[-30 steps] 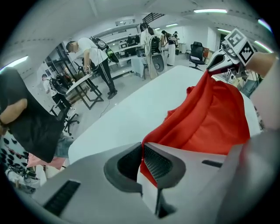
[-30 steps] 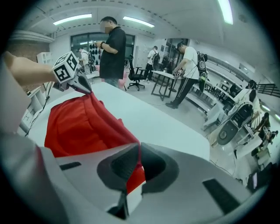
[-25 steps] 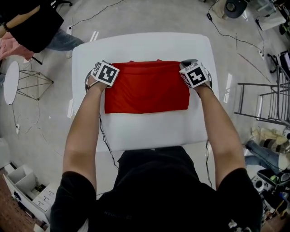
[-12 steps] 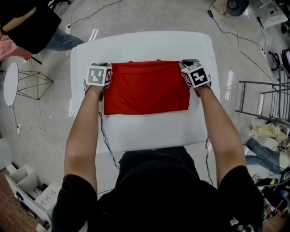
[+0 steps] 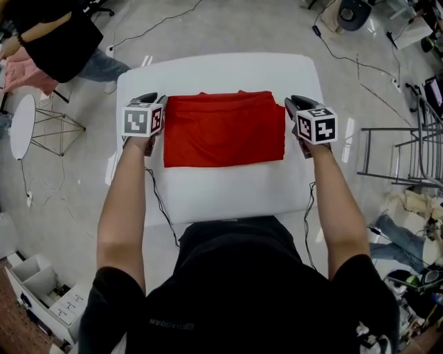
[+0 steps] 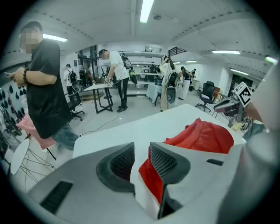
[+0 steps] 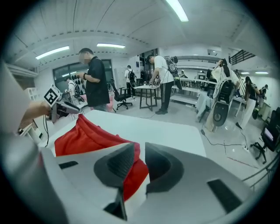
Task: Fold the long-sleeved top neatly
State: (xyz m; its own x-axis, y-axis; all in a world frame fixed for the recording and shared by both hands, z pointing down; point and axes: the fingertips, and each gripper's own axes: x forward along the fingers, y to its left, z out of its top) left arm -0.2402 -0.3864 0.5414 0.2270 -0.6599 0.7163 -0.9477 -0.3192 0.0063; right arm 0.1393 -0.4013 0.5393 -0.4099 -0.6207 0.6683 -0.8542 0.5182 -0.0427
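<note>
Between the left gripper [image 5: 148, 99] and right gripper [image 5: 297, 103] lies the folded red top [image 5: 224, 128]; both pairs of jaws have just been opening and stand empty. This fold looks done, and the next likely needs one end regripped.

light: bright, even, from ceiling tubes [image 6: 146, 11] | shadows: faint | gripper views: fisheye, dark corners

**Top lying between the two tools**

The folded long-sleeved top [image 5: 223, 130] is lying on the far half of the worktop [image 5: 221, 197], straight ahead of the person. The left tool [image 5: 148, 101] is hanging just beside its left edge and the right tool [image 5: 297, 104] just beside its right edge. A bystander [image 5: 59, 41] is standing beyond the worktop's far left corner. A metal rack [image 5: 405, 155] is standing on the floor well to the right.
</note>
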